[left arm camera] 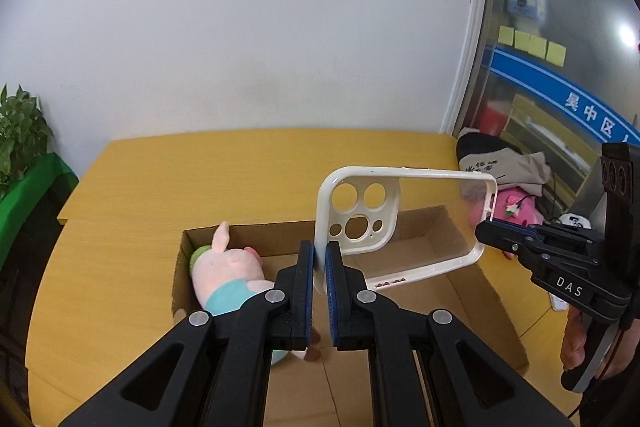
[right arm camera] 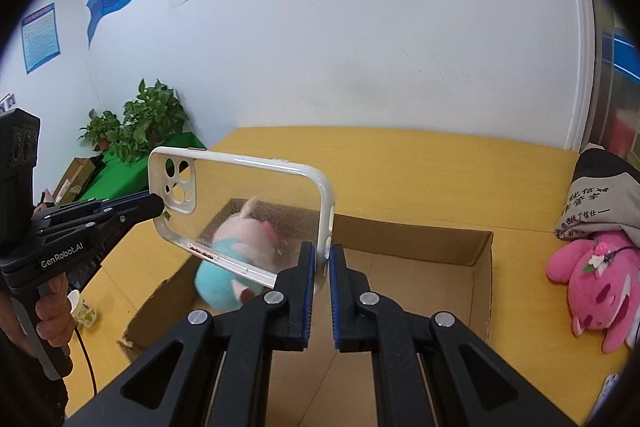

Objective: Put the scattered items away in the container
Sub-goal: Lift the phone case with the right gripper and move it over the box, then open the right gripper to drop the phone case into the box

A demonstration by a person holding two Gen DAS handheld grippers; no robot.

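Note:
A clear phone case with a white rim (left arm camera: 404, 223) hangs in the air above an open cardboard box (left arm camera: 500, 311). My left gripper (left arm camera: 320, 259) is shut on the case's camera-end edge. My right gripper (right arm camera: 323, 259) is shut on its opposite end, and the case shows there too (right arm camera: 248, 211). The right gripper also shows in the left wrist view (left arm camera: 486, 233), and the left gripper in the right wrist view (right arm camera: 158, 205). A pale pink pig plush in a teal shirt (left arm camera: 224, 275) lies inside the box, seen through the case in the right wrist view (right arm camera: 240, 247).
A bright pink plush (right arm camera: 592, 287) lies on the yellow table (right arm camera: 440, 179) right of the box, beside folded grey and black cloth (right arm camera: 600, 195). A small cup (right arm camera: 80, 307) stands left of the box. Potted plants (right arm camera: 136, 127) stand by the white wall.

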